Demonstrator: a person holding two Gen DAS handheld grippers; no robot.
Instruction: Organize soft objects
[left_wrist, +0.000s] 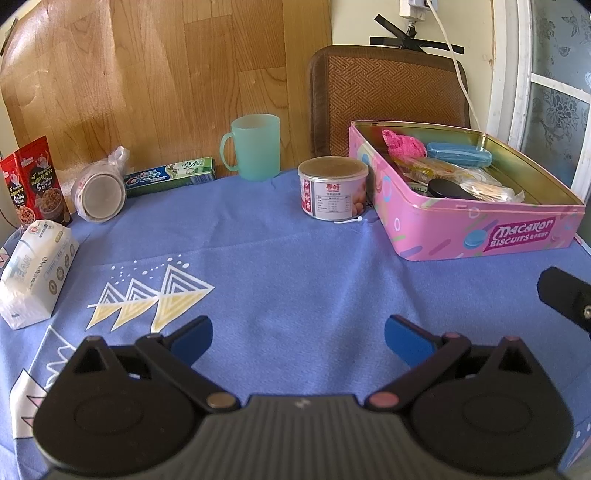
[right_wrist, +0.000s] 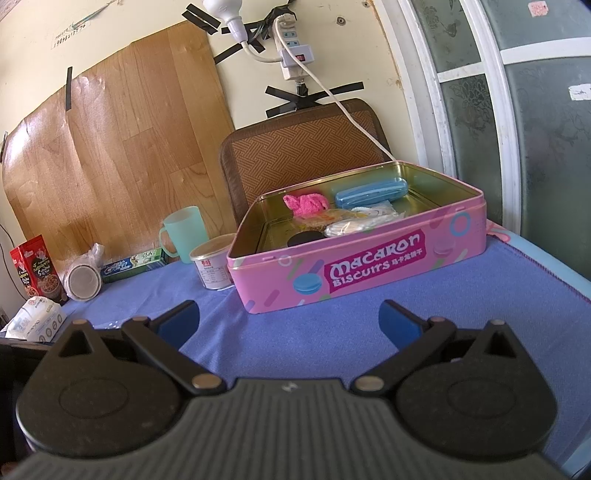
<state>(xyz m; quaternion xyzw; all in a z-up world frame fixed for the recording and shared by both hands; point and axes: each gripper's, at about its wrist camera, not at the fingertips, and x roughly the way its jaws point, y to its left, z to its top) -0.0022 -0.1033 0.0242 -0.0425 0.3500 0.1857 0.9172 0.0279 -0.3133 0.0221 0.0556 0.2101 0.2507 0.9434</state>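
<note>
the left gripper (left_wrist: 298, 338) hangs low over the blue cloth (left_wrist: 280, 266), its blue-tipped fingers (left_wrist: 194, 338) spread wide with nothing between them. the right gripper (right_wrist: 289, 320) is likewise over the cloth, fingers (right_wrist: 399, 322) wide apart and empty, facing the front wall of the pink tin (right_wrist: 369, 273). a black part of the right gripper shows at the right edge of the left wrist view.

the tin sits open on the right side of the table, lettered "macaron biscuits". inside it, a pink fuzzy cloth (right_wrist: 306, 204) lies at the back left, a blue case (right_wrist: 371, 192) at the back beside it, clear plastic packets (right_wrist: 354, 223) in the middle, and a black round lid (right_wrist: 304, 240) near the front wall. in the left wrist view the same fuzzy cloth (left_wrist: 402, 143) sits in the tin's far corner.

just left of the tin stands a can (left_wrist: 333, 188), upright, near the tin's corner though i cannot tell whether they touch. behind it a green mug (left_wrist: 253, 147) stands at the cloth's back edge. further left a toothpaste box (left_wrist: 170, 176) lies flat, with a bagged roll (left_wrist: 99, 192) on its side just beside it. a red snack box (left_wrist: 35, 181) stands upright at the far left, and a tissue pack (left_wrist: 35, 273) lies in front of it, well apart from both grippers. a woven chair back (left_wrist: 388, 92) rises behind the tin.
</note>
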